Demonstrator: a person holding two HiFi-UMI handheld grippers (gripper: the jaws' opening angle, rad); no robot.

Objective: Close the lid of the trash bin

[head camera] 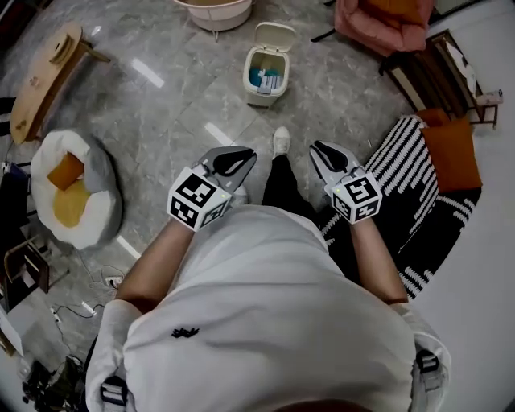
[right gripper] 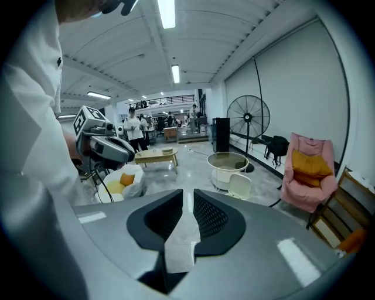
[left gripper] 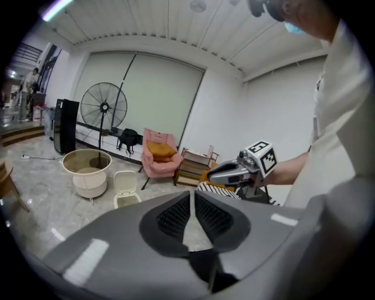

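A small cream trash bin [head camera: 265, 77] stands on the marble floor ahead of me, its lid [head camera: 275, 36] tipped up and back, with blue and white contents showing inside. My left gripper [head camera: 245, 155] and right gripper [head camera: 317, 150] hover at waist height, well short of the bin, side by side and pointing toward it. Both are shut with nothing between their jaws. From the left gripper [left gripper: 192, 197] view the bin [left gripper: 125, 190] sits far off at lower left, and the right gripper [left gripper: 225, 173] shows to the right. In the right gripper [right gripper: 188, 197] view the bin [right gripper: 239, 186] is just past the jaws.
A round white tub [head camera: 216, 11] stands behind the bin, a pink armchair [head camera: 385, 21] at the back right. A striped rug [head camera: 412, 201] with an orange cushion [head camera: 451, 153] lies right, a white-and-yellow beanbag [head camera: 76, 190] and wooden bench [head camera: 43, 74] left. My shoe [head camera: 281, 141] points at the bin.
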